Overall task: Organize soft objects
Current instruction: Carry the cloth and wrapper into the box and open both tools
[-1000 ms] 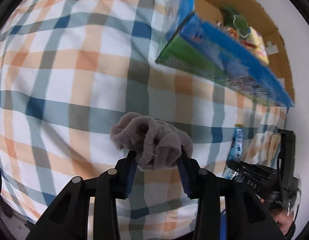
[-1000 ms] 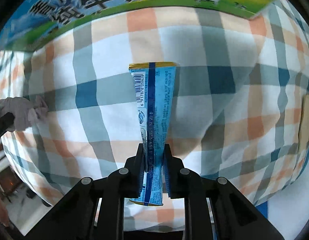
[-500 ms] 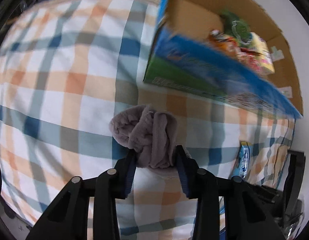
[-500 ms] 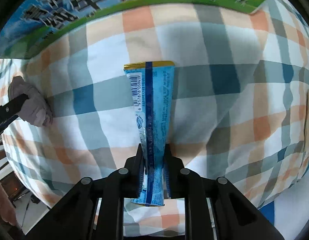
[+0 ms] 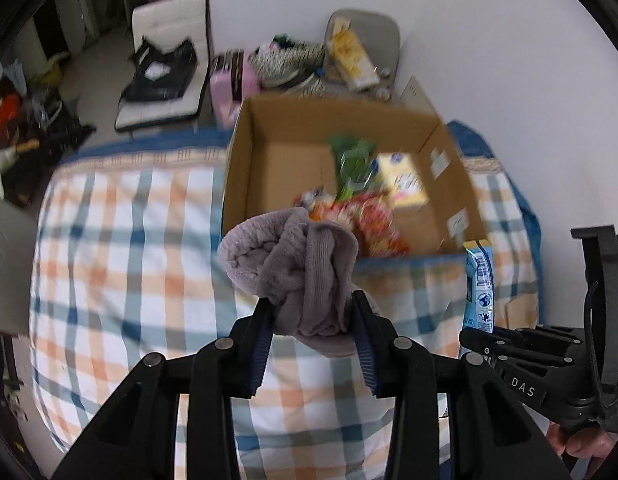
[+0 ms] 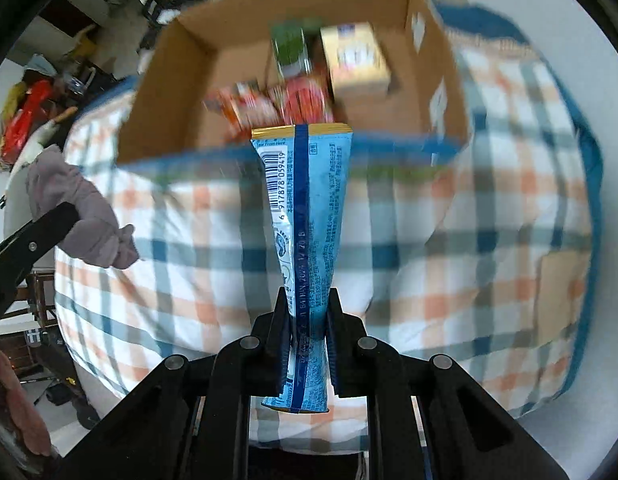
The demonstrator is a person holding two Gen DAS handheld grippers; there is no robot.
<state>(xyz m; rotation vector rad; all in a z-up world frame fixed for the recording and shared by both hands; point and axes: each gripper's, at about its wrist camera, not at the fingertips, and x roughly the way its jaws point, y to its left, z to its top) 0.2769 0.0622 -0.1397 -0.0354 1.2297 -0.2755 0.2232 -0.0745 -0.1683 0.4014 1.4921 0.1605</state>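
My left gripper (image 5: 312, 312) is shut on a bunched grey fleece cloth (image 5: 293, 268) and holds it in the air above the checked tablecloth (image 5: 121, 264), just short of the open cardboard box (image 5: 269, 160). The cloth also shows in the right wrist view (image 6: 85, 208). My right gripper (image 6: 307, 312) is shut on a light blue snack packet (image 6: 305, 208), held upright in front of the box (image 6: 181, 64). That packet also shows at the right of the left wrist view (image 5: 479, 284).
The box holds a green packet (image 5: 355, 160), a yellow carton (image 5: 403, 180) and red-orange snack packets (image 5: 373, 220). A white chair (image 5: 165, 64) and cluttered items stand beyond the table. A white wall (image 5: 509, 60) is at the right.
Both grippers have lifted and tilted up with their loads. The box's open top and contents have come into view, where before I saw only its printed side.
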